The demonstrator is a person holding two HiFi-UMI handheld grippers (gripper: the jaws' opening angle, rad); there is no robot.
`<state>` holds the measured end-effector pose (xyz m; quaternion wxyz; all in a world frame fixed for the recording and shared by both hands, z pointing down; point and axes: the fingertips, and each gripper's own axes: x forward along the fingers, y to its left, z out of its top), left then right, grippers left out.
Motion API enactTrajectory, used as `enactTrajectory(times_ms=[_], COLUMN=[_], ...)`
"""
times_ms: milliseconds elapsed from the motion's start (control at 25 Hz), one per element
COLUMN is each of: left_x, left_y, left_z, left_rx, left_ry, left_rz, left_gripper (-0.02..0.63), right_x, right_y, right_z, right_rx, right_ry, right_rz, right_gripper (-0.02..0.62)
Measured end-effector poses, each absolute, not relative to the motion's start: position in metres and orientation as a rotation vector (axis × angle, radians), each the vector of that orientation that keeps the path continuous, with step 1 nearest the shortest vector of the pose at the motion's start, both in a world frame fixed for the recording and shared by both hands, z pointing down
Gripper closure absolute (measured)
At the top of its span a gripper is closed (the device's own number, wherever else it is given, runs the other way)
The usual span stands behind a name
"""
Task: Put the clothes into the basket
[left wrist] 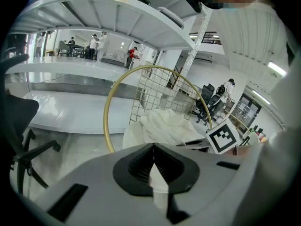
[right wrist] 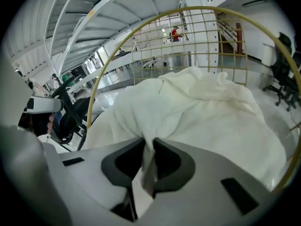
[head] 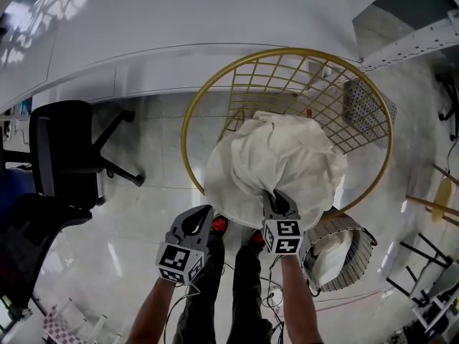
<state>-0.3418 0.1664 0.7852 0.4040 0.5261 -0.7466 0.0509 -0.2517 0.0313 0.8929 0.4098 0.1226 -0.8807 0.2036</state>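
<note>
Over one big gold basket (head: 183,124), your right claw (head: 276,196) pinches one white cloth (head: 280,153), while your left claw (head: 196,219) is pressed together, holding nothing.

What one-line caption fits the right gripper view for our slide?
The right claw shut on a fold of white garment, held at the gold wire basket.
</note>
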Motion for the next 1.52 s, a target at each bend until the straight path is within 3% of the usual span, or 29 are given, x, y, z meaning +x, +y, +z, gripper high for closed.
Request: enactTrajectory(times_ms=[400,1520], left_x=[-0.351,-0.312], left_y=[0.162,0.122], left_z=[0.743,0.487], left_rx=[1.342,1.578], left_ry=[-1.957,-2.221], left_rz=[0.125,0.137], left_gripper=[0.598,0.598], right_x=[-0.258,-0.224], right_y=[0.009,-0.033], right_z=[0.827,0.51], right_rx=[0.348,0.478], right_ry=[-2.356,-2.778], right_rz=[0.454,0.369], right_gripper=[0.526,0.526])
